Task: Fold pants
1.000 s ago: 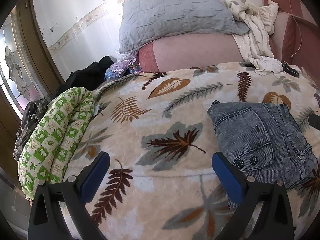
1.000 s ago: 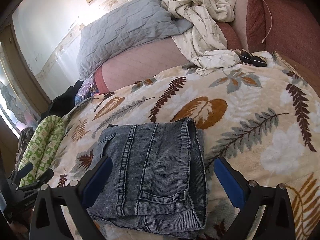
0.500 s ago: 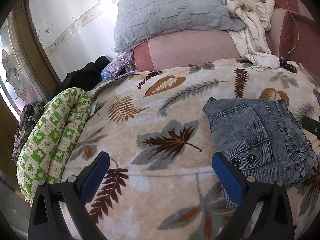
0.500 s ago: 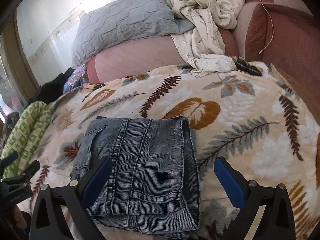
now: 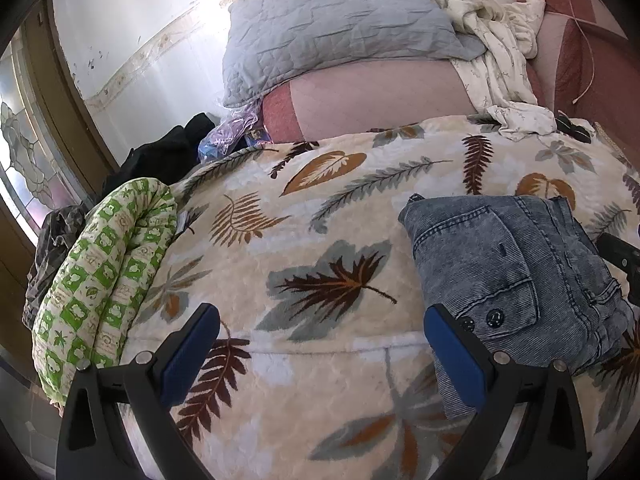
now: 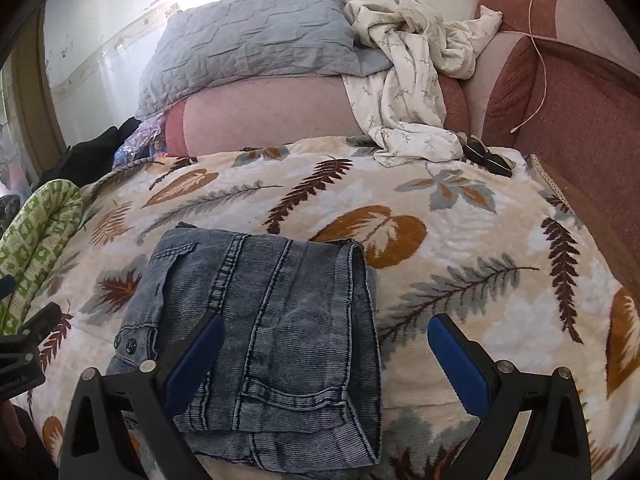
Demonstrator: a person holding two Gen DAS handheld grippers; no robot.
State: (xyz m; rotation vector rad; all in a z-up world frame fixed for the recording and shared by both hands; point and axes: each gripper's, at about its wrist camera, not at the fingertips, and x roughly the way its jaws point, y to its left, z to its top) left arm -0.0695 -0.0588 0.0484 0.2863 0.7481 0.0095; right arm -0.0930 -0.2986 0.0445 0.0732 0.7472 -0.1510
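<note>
Both our views have drifted slightly; our left gripper [image 5: 320, 344] and right gripper [image 6: 326, 344] gape empty; folded pants [image 6: 272, 320] rest on the blanket [image 6: 460, 248].

Sunlit white wall [image 5: 152, 28] (stained-glass window [image 5: 20, 148] at left) behind a reddish sofa [image 6: 560, 128].

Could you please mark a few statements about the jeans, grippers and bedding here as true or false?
1. The jeans lie folded on the leaf blanket. True.
2. The right gripper is clamped on the jeans. False: its jaws are open, holding nothing.
3. The left gripper is open. True.
4. The grey pillow rests on the jeans. False: it lies on the pink bolster, far behind.
5. A green roll lies left of the blanket. True.
</note>
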